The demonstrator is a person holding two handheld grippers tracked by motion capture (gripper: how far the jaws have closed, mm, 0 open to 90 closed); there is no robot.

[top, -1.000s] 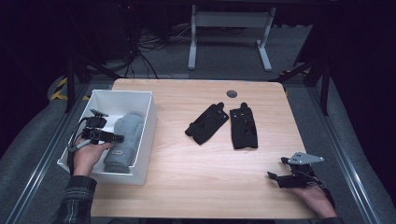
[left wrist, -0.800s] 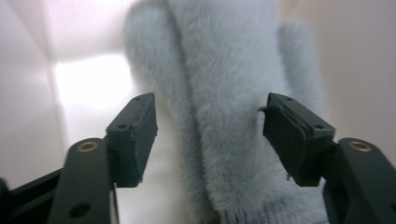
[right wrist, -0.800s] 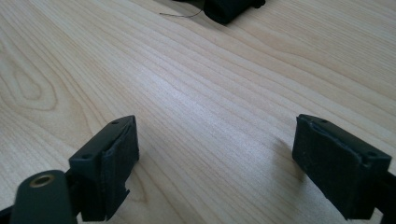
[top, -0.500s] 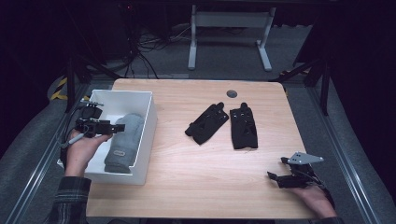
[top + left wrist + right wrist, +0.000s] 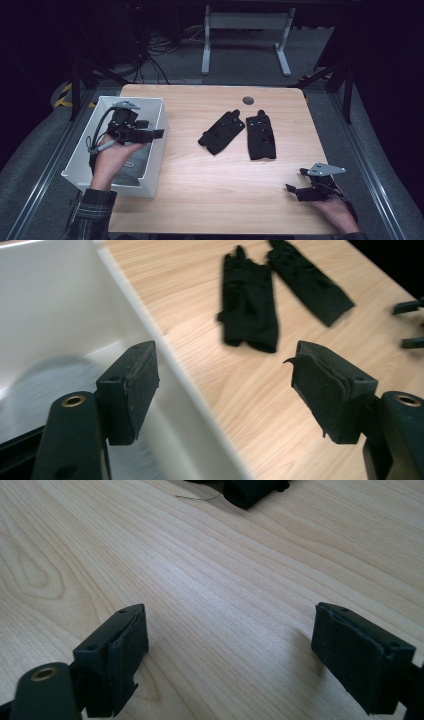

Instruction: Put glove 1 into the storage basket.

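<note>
The left tool point(image 5: 159, 134) hangs over the right wall of the white bin point(image 5: 82, 159) at the worktop's point(image 5: 210, 190) left edge, held in the person's left hand point(image 5: 112, 157). Its jaws have just been opening and now stand wide apart with nothing between them; in the left gripper view the bin's wall runs below the gap, the left jaw over the bin's inside and the right jaw over bare wood. A grey folded cloth point(image 5: 131, 167) lies on the bin's floor, partly hidden by the hand, and shows as a blurred grey patch point(image 5: 45, 385) in the left gripper view.

Two black gloves lie near the middle of the worktop, just beside each other. The left glove point(image 5: 222, 132) lies slanted, its fingers pointing up and to the right toward a small dark round disc point(image 5: 248, 100) near the far edge. The right glove point(image 5: 261, 135) lies nearly straight, fingers away from the person. In the left gripper view both gloves lie ahead of the open jaws, well apart from them, the nearer one point(image 5: 248, 302) blurred and the farther one point(image 5: 310, 282) beyond it.

The right tool point(image 5: 294, 192) rests low at the near right corner of the worktop, in the right hand point(image 5: 337, 212), pointing left. Its jaws are wide apart and empty, with bare wood grain between them in the right gripper view, where the cuff of a glove point(image 5: 250, 491) lies at the top edge with a loose thread beside it.
</note>
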